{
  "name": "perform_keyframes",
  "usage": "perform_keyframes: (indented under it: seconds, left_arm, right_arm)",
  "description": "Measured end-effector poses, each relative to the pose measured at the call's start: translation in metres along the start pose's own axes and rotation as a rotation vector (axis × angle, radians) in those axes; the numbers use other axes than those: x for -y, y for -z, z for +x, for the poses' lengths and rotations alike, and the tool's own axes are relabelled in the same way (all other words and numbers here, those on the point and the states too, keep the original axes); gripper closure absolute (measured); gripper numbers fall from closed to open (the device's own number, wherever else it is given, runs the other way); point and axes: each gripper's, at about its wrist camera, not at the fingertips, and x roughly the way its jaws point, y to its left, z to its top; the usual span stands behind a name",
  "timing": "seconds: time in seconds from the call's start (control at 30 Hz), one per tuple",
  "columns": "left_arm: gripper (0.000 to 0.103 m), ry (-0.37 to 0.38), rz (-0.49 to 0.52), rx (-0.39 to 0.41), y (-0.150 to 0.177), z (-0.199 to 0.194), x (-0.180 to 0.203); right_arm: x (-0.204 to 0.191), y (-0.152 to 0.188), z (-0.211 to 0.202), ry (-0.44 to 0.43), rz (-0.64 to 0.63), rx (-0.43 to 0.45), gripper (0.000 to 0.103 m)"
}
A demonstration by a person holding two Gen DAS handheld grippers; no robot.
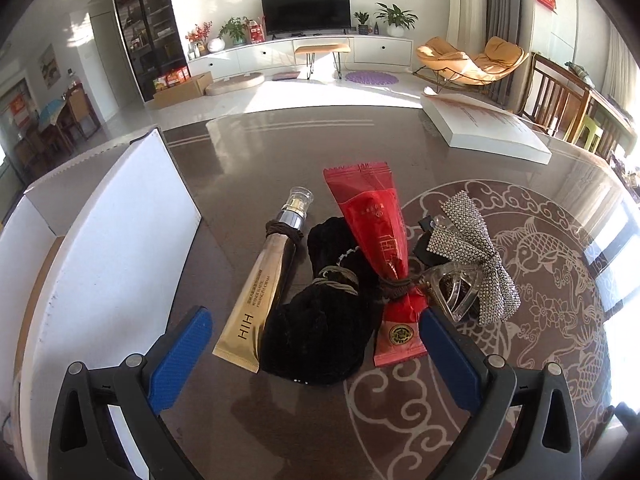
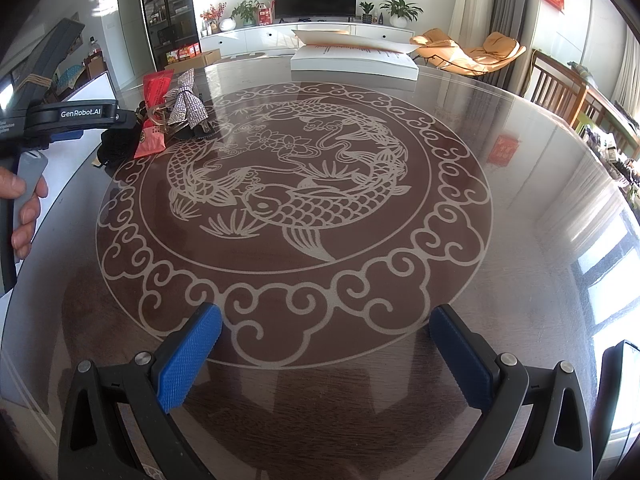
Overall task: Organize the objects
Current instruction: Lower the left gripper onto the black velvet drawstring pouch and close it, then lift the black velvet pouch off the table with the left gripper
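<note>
Red packet [image 1: 376,236] and black pouch [image 1: 320,320] between wide-apart left tool [image 1: 316,336] pads; right tool [image 2: 326,348] likewise apart, empty.

A home living room: television [image 1: 306,10] on a white cabinet [image 1: 304,54], potted plants, lounge chair [image 1: 470,62].

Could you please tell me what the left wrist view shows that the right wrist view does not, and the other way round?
Only the left wrist view shows the gold tube and the open white box, with the left gripper open just short of the pile. Only the right wrist view shows the whole fish pattern, a hand on the left tool, and the open right gripper over bare table. Both show the red packet, the rhinestone bow and the black pouch.
</note>
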Motion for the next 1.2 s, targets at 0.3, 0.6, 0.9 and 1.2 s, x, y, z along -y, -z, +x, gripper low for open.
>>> perform_keyframes:
  seconds: [0.3,0.6,0.9,1.2]
  left_arm:
    - [0.000,0.082,-0.072,-0.037,-0.005,0.030,-0.001]
    - [0.001,0.035,0.090,-0.048,0.004,0.033,0.022]
    - [0.059,0.073,0.127,-0.014,0.014,0.016,0.035]
    - [0.069,0.103,0.104,-0.017,0.052,-0.012,0.026]
  right_arm:
    - [0.000,0.000,0.000,0.000,0.000,0.000,0.000]
    - [0.000,0.000,0.000,0.000,0.001,0.000,0.000]
    - [0.000,0.000,0.000,0.000,0.001,0.000,0.000]
    - [0.000,0.000,0.001,0.000,0.001,0.000,0.000]
